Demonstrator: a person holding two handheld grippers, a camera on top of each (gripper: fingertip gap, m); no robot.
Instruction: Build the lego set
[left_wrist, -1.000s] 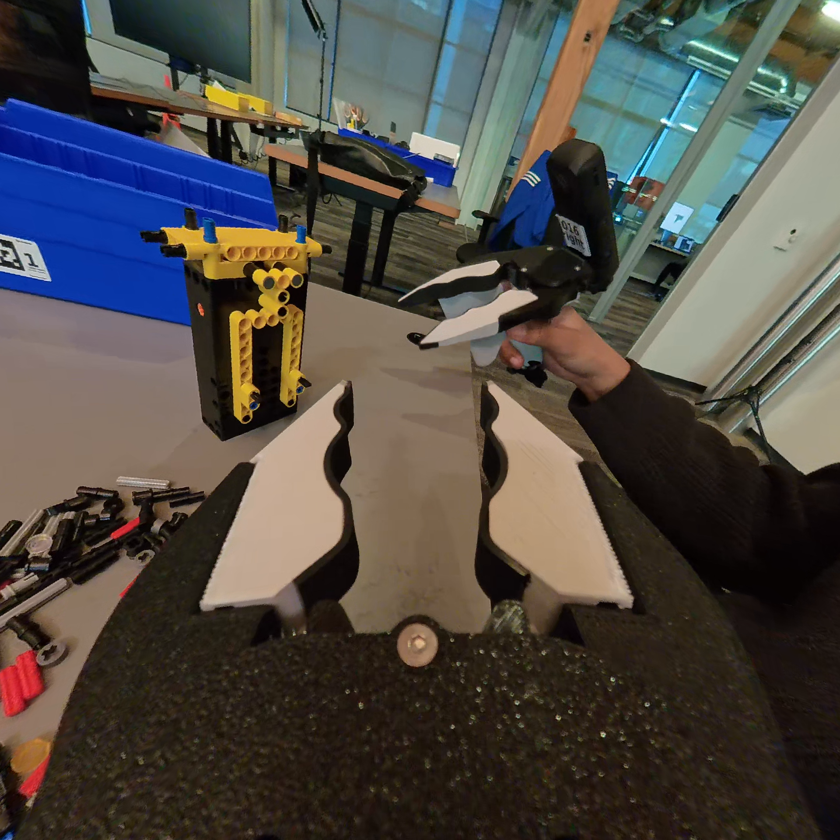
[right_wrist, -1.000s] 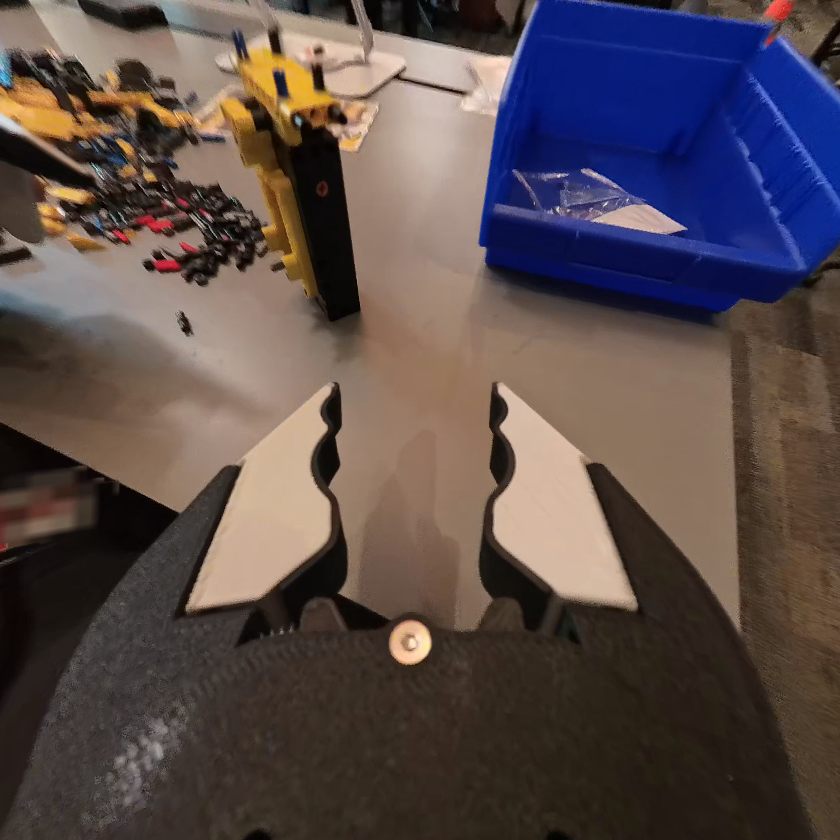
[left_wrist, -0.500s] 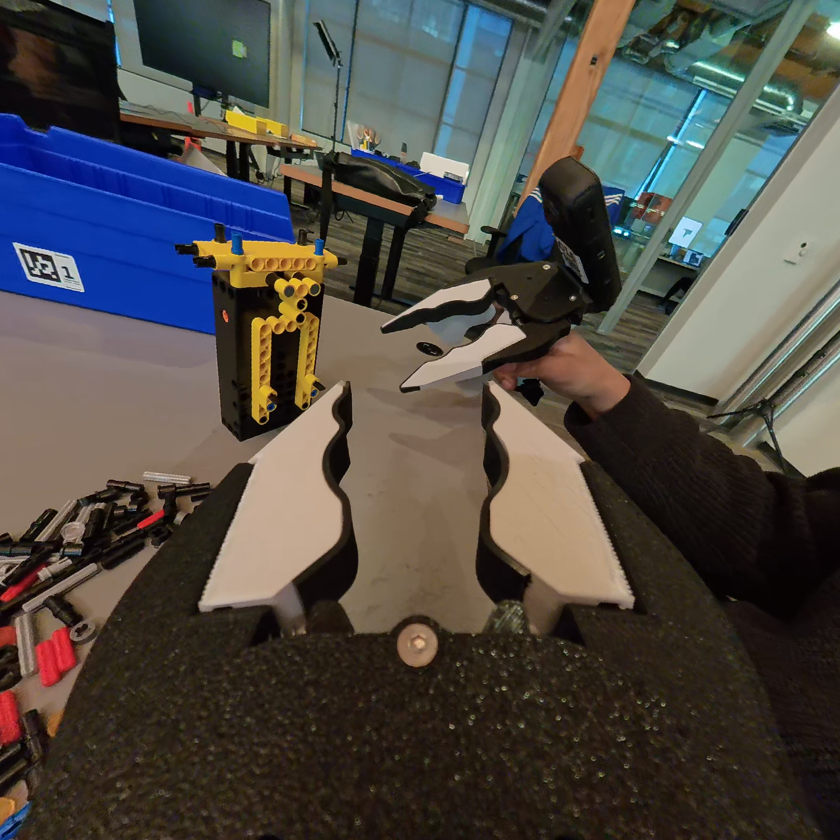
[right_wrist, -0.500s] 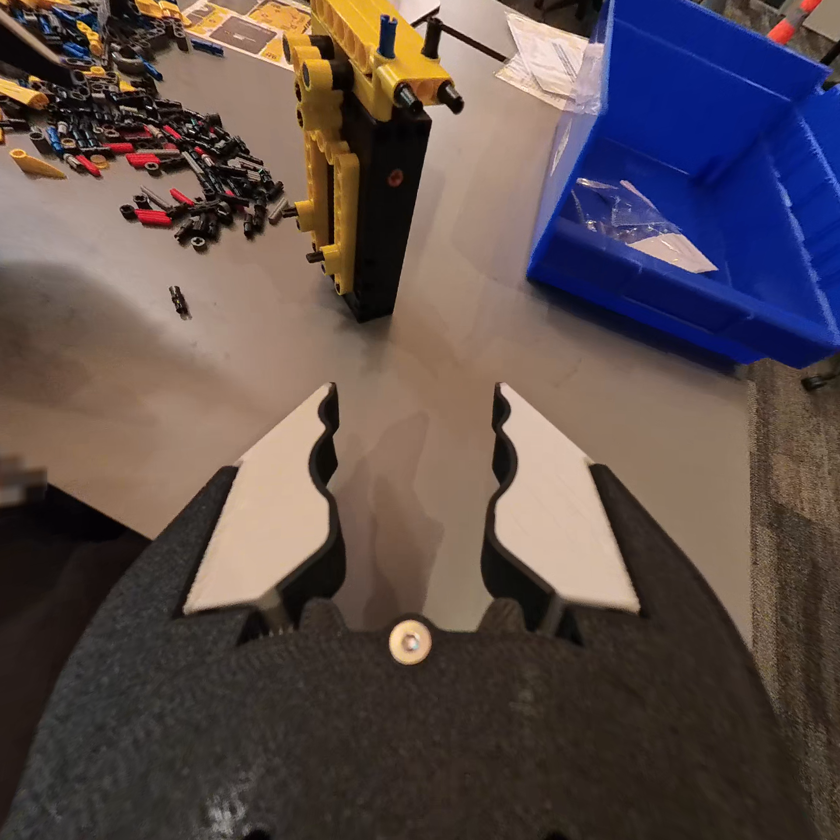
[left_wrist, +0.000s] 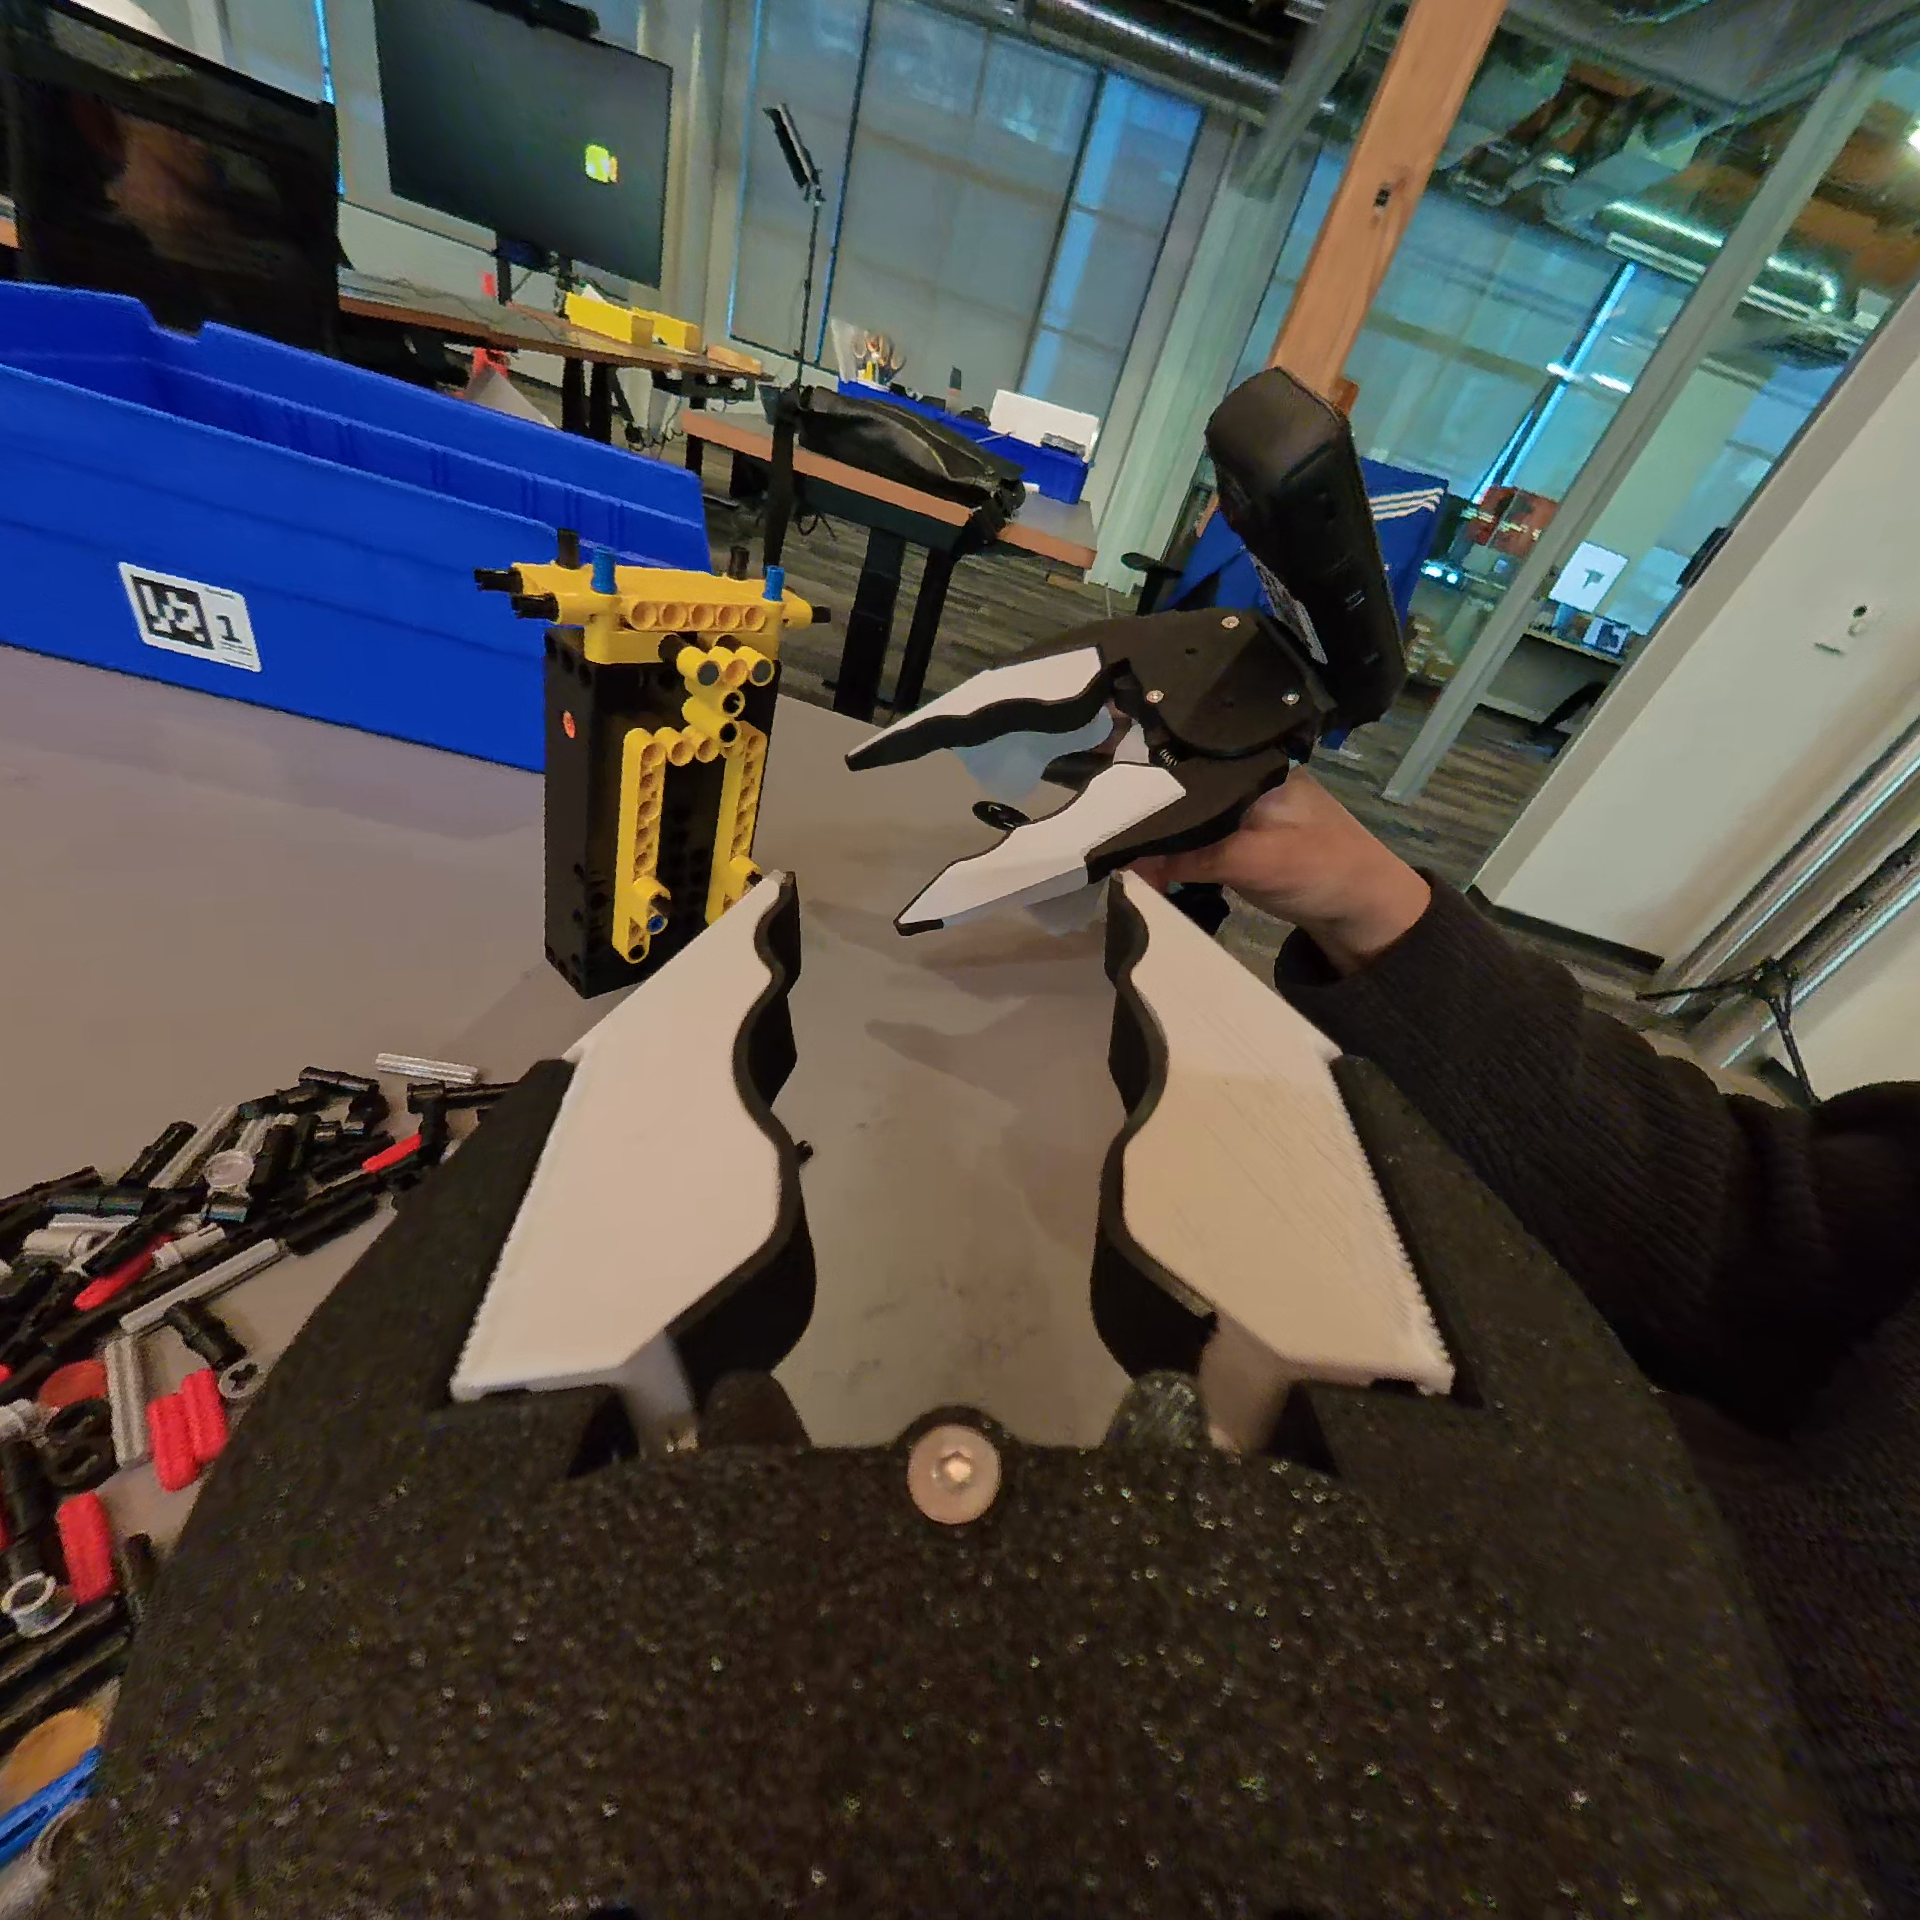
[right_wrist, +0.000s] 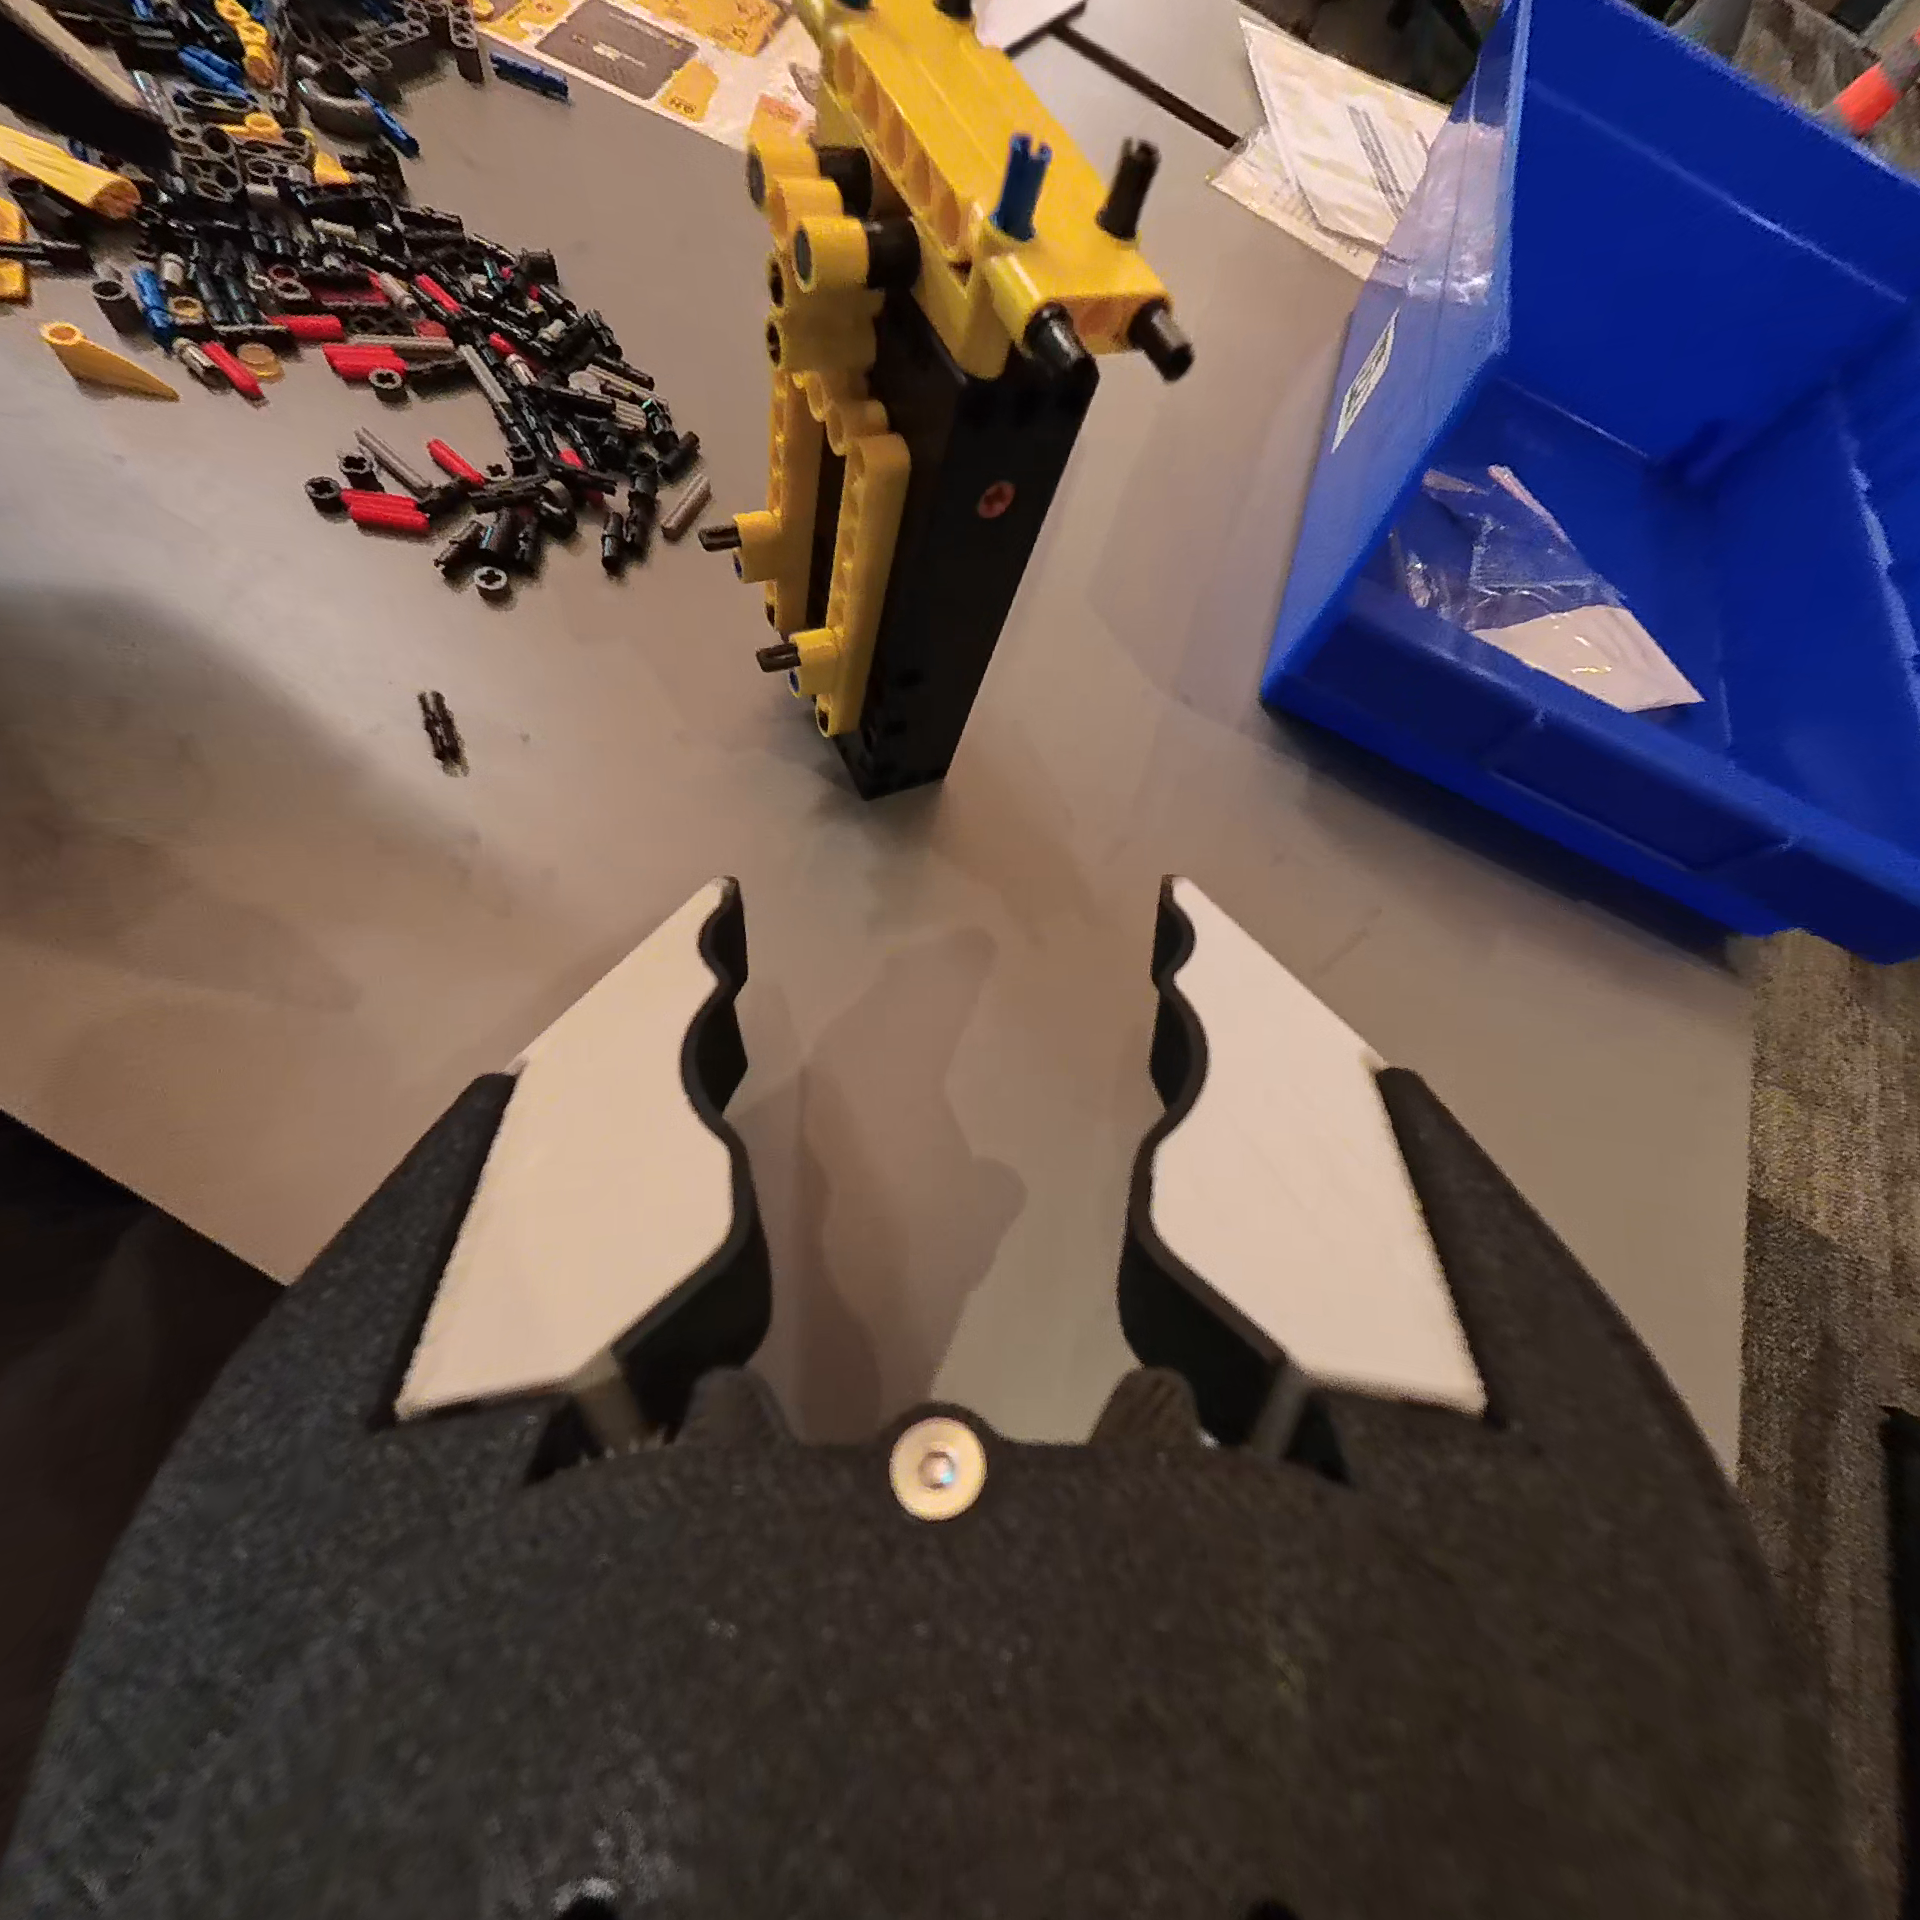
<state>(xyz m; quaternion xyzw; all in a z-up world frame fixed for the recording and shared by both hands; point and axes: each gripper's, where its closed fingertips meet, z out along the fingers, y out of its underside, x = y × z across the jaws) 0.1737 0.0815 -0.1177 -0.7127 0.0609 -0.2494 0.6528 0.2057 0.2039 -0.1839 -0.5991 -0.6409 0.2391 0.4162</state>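
A tall black and yellow brick-built block (left_wrist: 655, 769) stands upright on the grey table (left_wrist: 260, 894); it also shows in the right wrist view (right_wrist: 914, 436). My left gripper (left_wrist: 948, 894) is open and empty, low over the table, with the block just beyond its left fingertip. My right gripper (right_wrist: 948, 896) is open and empty above the table, short of the block's foot. It also shows in the left wrist view (left_wrist: 883, 842), held in a hand to the right of the block, apart from it.
A blue bin (right_wrist: 1662, 436) with clear plastic bags stands right of the block; it shows behind it in the left wrist view (left_wrist: 312, 582). Loose black, red and grey pins (right_wrist: 457, 416) lie left of the block (left_wrist: 156, 1247). The table's edge and carpet (right_wrist: 1829, 1195) are at right.
My right gripper has moved closer to the block and tilted down over it. My left gripper has shifted slightly, with the block nearer its left finger. Both stay open.
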